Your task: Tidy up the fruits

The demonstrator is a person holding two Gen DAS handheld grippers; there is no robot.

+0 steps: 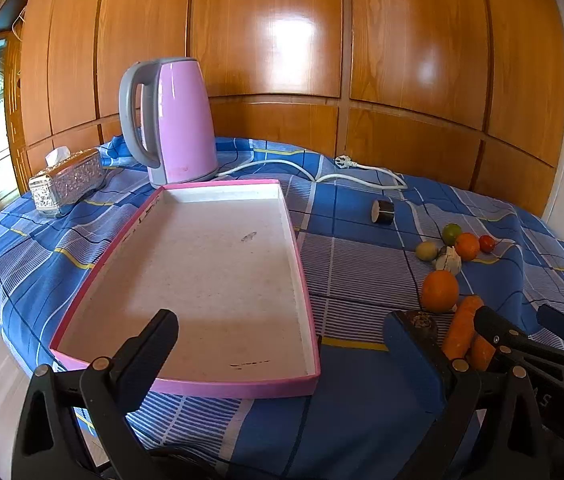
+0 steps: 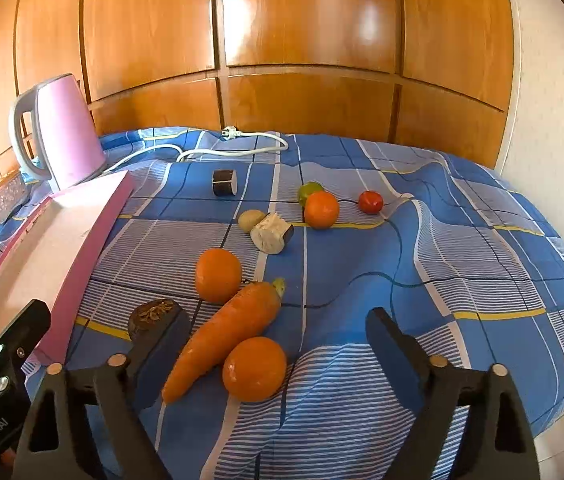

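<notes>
Near the bed's front edge you held the right gripper spread over the nearest orange, nothing gripped
Your left gripper hung spread and idle above the bare pink tray; closing on that orange looked like the next move

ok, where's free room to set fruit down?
Pink tray: bare inside. Cloth right of the tomato is open too. Crowded: carrot and nearest orange sit between the open right claw fingers; the left claw is open too.
</notes>
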